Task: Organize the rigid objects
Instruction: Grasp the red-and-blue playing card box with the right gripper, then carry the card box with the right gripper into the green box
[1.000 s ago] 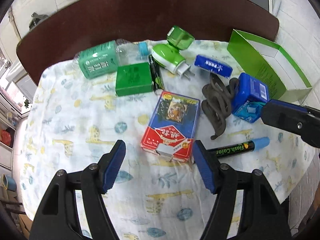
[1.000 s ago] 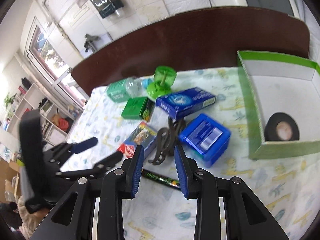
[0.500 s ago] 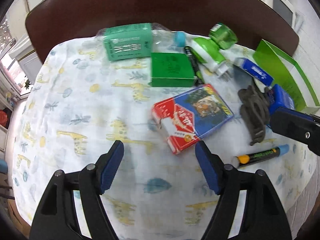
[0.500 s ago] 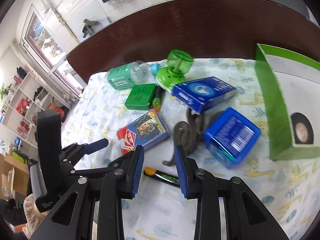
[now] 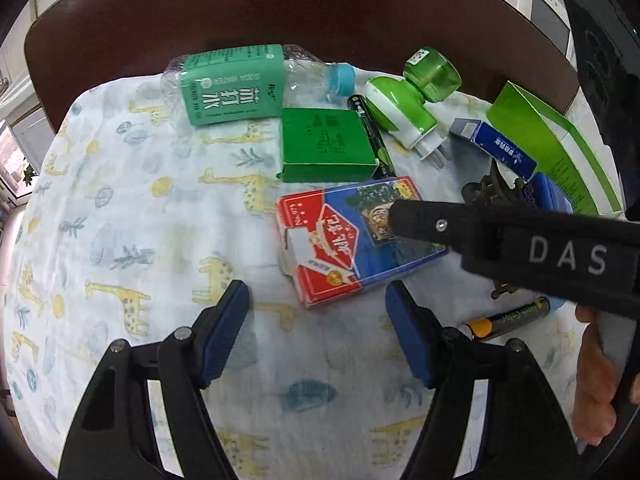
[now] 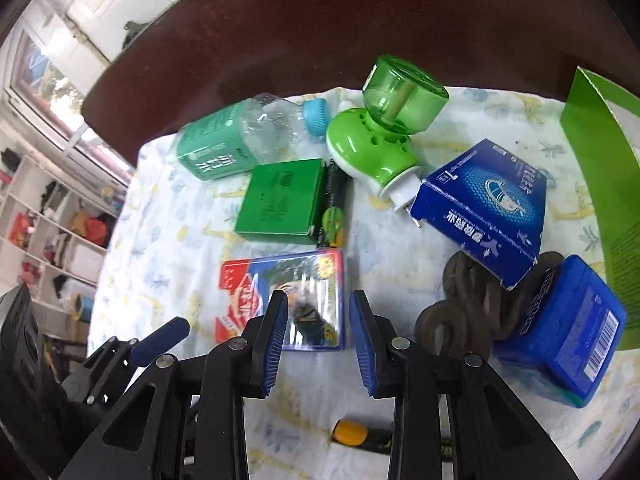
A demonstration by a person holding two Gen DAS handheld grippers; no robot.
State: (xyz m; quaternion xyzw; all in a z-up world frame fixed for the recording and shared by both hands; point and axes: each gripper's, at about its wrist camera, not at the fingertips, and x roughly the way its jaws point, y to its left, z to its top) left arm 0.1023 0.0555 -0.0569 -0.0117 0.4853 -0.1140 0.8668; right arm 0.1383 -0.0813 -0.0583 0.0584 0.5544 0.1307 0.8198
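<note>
Both grippers have closed in on the card box [image 5: 356, 240] — left gripper [image 5: 316, 332] fingers wide apart, right gripper [image 6: 318, 336] fingers parted, empty.

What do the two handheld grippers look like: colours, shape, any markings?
Both are alike. The left gripper and the right gripper have black plastic linkage arms with silver screw heads and two fingers faced with ribbed blue pads. The right gripper's black body bears white letters "DAS". A bare hand holds it. No cables show.
</note>
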